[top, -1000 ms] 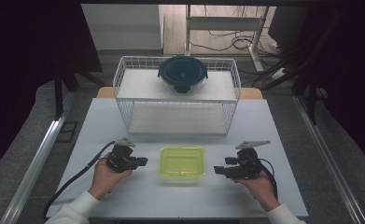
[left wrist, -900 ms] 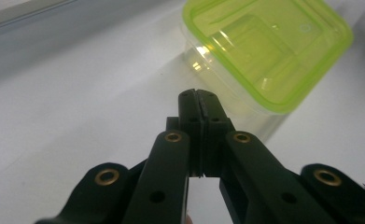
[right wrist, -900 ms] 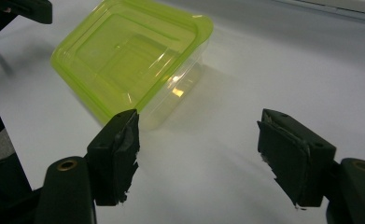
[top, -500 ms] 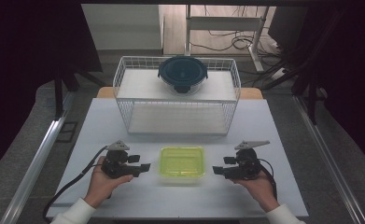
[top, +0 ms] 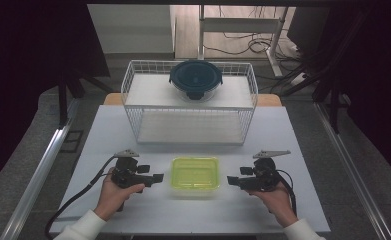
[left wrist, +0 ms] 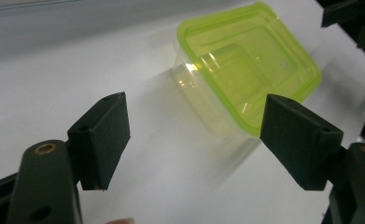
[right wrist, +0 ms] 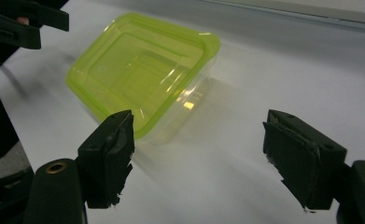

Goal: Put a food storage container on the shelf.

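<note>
A clear plastic container with a lime-green lid (top: pixel 195 172) sits shut on the white table (top: pixel 193 215), between my two grippers. My left gripper (top: pixel 151 174) lies to its left, pointing at it, with the container (left wrist: pixel 245 70) just beyond the spread jaws (left wrist: pixel 196 112). Its jaws have just been opening and nothing is between them. To the container's right, my right gripper (top: pixel 236 176) faces it the same way. Its jaws (right wrist: pixel 199 121) have also just opened a little further, with the container (right wrist: pixel 138 70) ahead and nothing between them.
A white wire basket (top: pixel 190 107) stands at the back of the table. A round bowl with a dark blue lid (top: pixel 196 79) rests on its top shelf. Cables trail from both grippers toward the front edge. Dark curtains flank the table.
The left gripper's jaws have gone from shut to wide open, and that hand shifted slightly. The right hand has stayed where it was, and the container has not moved.
</note>
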{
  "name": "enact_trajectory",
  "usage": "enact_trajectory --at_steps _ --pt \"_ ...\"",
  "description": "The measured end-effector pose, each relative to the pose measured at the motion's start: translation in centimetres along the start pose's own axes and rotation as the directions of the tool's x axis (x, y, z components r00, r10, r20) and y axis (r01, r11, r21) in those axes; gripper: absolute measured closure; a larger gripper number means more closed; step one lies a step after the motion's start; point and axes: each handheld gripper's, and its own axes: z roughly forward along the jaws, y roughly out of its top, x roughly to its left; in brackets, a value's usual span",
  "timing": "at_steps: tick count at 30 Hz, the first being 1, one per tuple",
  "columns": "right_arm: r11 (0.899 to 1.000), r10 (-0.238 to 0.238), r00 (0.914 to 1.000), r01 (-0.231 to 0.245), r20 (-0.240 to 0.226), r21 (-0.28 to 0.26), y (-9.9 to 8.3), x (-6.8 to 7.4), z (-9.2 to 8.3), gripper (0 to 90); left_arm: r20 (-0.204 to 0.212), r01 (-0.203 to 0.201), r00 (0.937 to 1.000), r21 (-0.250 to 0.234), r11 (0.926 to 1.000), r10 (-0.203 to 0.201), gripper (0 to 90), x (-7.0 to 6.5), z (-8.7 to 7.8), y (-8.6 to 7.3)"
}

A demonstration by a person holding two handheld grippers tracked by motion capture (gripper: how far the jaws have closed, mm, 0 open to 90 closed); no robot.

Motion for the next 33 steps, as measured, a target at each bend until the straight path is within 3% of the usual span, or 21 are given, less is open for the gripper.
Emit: enact_trajectory --at_steps 5,11,16,22,26,31,33 --pt "0.999 0.032 0.9991 -0.032 -0.027 -0.005 0.2 -0.3 0.6 26.8 0.008 -0.009 0.9999 -0.002 1.0000 0.009 24.5 0.5 0.5 0.1" --pt "0.999 0.046 0.9981 -0.045 -0.041 0.023 -0.1 -0.1 1.6 27.5 0.085 0.064 0.9943 0.018 0.9978 -0.065 24.2 1.1 1.4 0.6" --pt "0.998 0.061 0.9958 -0.060 -0.068 0.013 -0.1 0.2 2.0 29.9 0.094 0.072 0.9927 0.036 0.9967 -0.075 24.4 1.1 1.9 0.4" --pt "0.995 0.103 0.9894 -0.104 -0.103 0.000 0.2 0.0 2.9 35.2 0.156 0.136 0.9779 0.036 0.9901 -0.140 25.2 1.6 2.7 0.8" --pt "0.994 0.106 0.9888 -0.105 -0.106 0.009 0.5 0.0 3.9 38.4 0.178 0.154 0.9710 0.043 0.9872 -0.159 27.8 1.6 3.4 1.1" --pt "0.990 0.139 0.9827 -0.138 -0.123 0.018 0.9 -0.1 5.1 43.8 0.229 0.190 0.9522 0.074 0.9790 -0.202 31.7 1.6 4.5 1.1" --pt "0.988 0.151 0.9826 -0.149 -0.108 0.024 1.1 -0.1 5.5 47.0 0.233 0.190 0.9505 0.090 0.9776 -0.206 34.6 1.8 5.0 1.2"
